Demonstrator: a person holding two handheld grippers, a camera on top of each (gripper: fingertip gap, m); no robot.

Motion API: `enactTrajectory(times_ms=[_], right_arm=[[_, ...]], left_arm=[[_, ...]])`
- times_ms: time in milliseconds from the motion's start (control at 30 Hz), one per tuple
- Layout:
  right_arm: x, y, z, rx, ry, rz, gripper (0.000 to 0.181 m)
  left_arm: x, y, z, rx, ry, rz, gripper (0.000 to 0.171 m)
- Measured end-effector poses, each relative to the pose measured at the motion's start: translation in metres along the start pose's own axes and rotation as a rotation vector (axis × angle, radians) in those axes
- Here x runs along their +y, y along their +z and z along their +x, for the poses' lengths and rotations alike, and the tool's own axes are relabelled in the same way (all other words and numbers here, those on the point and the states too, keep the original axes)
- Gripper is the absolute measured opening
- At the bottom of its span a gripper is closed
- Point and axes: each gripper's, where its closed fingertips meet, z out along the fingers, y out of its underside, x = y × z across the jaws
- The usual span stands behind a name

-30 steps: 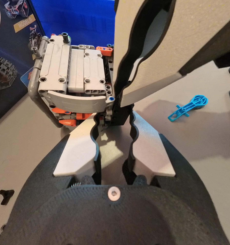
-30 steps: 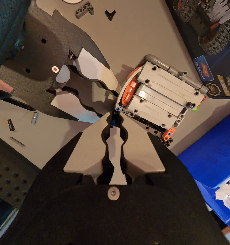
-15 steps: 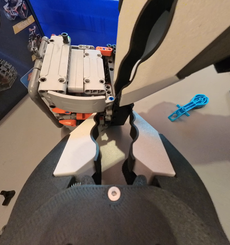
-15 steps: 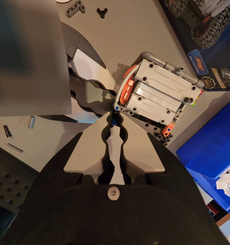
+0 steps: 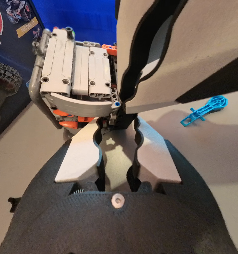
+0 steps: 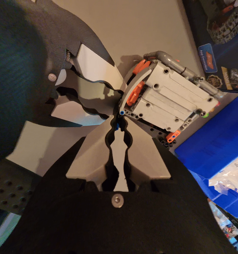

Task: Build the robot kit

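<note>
Beige table runs under both of your grippers, with a dark printed box on one side and a blue bin behind. The model, a grey brick build with orange parts and a bent grey pipe along one edge, stands on the table between box and bin.

Your left gripper meets the model's near lower corner. Its jaws stand apart, and the black and grey bricks of that corner fill the gap between the tips, so they seem to clamp the model there. How hard they press, you cannot read from these views.

Your right gripper comes in across the left one at the same corner. Its jaws are drawn nearly together and pinch a small blue pin, which sits against the black underside just below the blue-ended grey beam. Whether the pin is seated in the model or only touching it is hidden by the fingers.

Well apart on the table lies a teal tool. A small black piece lies by your left gripper's body. In the right wrist view a crumpled clear bag rests on the bin, and a dark mat with round dimples lies at the near left.
</note>
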Motion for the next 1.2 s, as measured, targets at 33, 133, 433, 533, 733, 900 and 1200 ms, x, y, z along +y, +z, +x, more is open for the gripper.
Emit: enactTrajectory(times_ms=[33,133,433,533,733,900,1200], right_arm=[[0.001,0.002,0.0,-0.011,0.004,0.002,0.004],[-0.004,-0.001,0.004,0.012,-0.012,0.05,0.005],[-0.004,-0.009,0.006,0.017,-0.003,0.105,0.01],[-0.005,-0.01,0.008,0.004,0.029,0.128,0.009],[-0.006,-0.01,0.008,-0.005,0.056,0.134,0.007],[-0.004,-0.01,0.007,-0.015,0.074,0.113,0.005],[-0.002,-0.007,0.005,0.05,-0.029,0.036,0.004]], left_arm=[[0.001,0.001,-0.001,-0.012,0.013,-0.007,0.044],[-0.001,0.002,-0.003,-0.017,0.013,0.0,0.044],[-0.005,-0.001,-0.001,0.038,-0.039,0.034,0.043],[-0.006,-0.001,0.0,0.043,-0.042,0.041,0.043],[-0.006,-0.002,-0.001,0.039,-0.044,0.043,0.043],[-0.006,-0.002,0.0,0.033,-0.027,0.041,0.043],[-0.003,0.0,0.002,0.027,-0.006,0.02,0.042]])
